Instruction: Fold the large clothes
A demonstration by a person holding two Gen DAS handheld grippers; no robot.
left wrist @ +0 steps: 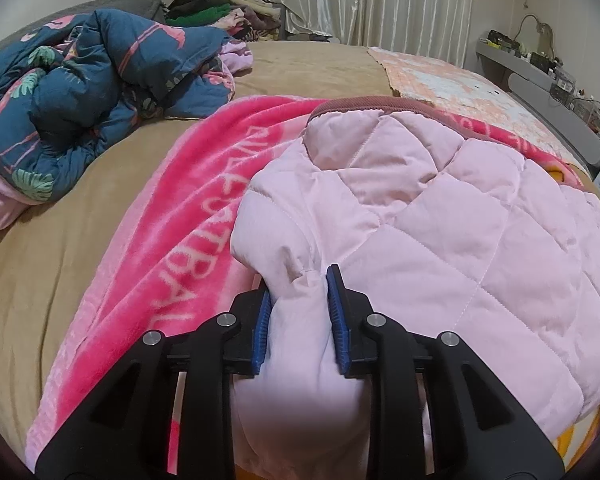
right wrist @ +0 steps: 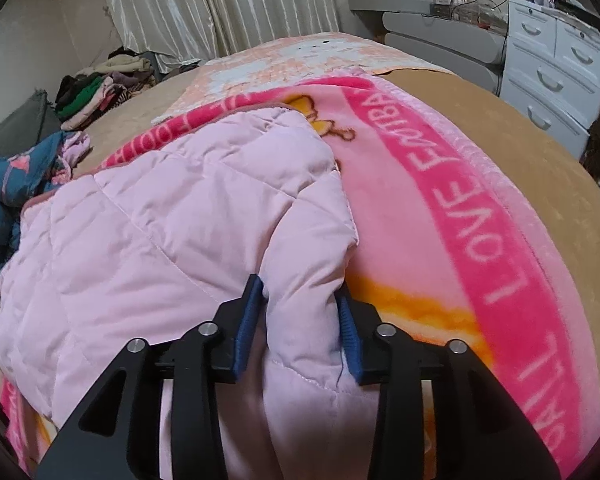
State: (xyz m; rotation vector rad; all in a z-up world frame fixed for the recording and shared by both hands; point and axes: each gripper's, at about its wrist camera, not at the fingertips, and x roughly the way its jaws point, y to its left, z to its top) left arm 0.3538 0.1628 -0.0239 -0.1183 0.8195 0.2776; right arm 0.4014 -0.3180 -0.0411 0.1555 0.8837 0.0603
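Left wrist view showed the left gripper (left wrist: 300,312) with its blue fingers (left wrist: 337,320) nearly closed, pinching a puffy fold of the pink quilted jacket (left wrist: 440,220); the right gripper (right wrist: 300,320) stood wider, its fingers (right wrist: 249,320) flanking another fold, grip uncertain. The jacket lay on a pink blanket (left wrist: 188,216) on the bed (left wrist: 80,248); it looked light, soft, springy and rather slick, best held at seams or hems.

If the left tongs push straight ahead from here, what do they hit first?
The pink quilted jacket: its fabric already sits between the left tongs and bulges directly ahead. The pink blanket probably lies underneath.
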